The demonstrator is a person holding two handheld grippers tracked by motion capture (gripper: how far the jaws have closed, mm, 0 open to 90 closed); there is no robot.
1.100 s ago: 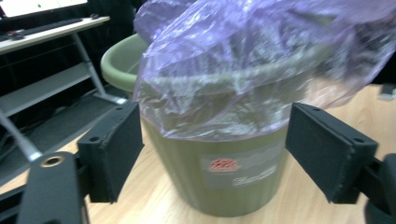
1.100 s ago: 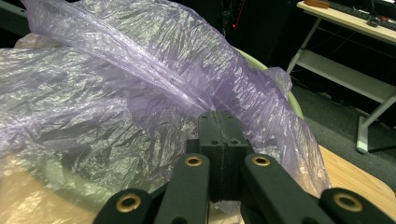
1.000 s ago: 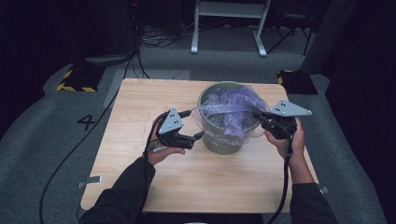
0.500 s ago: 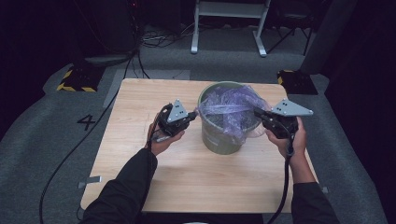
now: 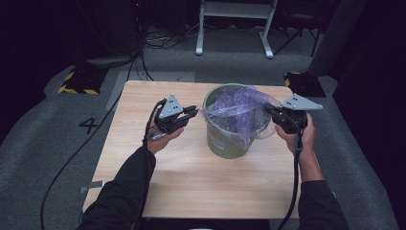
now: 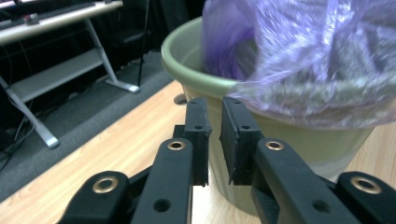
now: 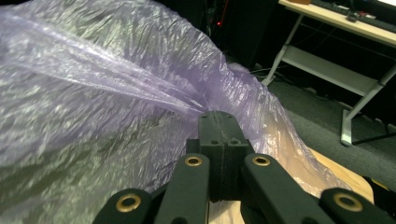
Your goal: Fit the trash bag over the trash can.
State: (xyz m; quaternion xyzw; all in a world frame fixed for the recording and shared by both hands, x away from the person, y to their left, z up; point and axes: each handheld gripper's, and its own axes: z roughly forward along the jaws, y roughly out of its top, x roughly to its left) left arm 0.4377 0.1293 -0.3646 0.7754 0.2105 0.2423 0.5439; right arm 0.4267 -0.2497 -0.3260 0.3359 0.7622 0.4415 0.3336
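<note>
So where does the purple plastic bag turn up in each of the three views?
High view: the purple bag lies over the green bucket, right of centre.
Left gripper view: upper right, draped over the bucket's rim.
Right gripper view: across the left and centre, pinched in the right gripper.
Shared landmark: the wooden table.

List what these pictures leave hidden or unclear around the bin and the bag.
- Inside of the green bin: high view, covered by the purple bag.
- Bin's base: left gripper view, behind the left gripper, whose jaws have just been opening with nothing between them.
- Bag fold pinched in the right gripper: right gripper view, hidden between the shut pads.
</note>
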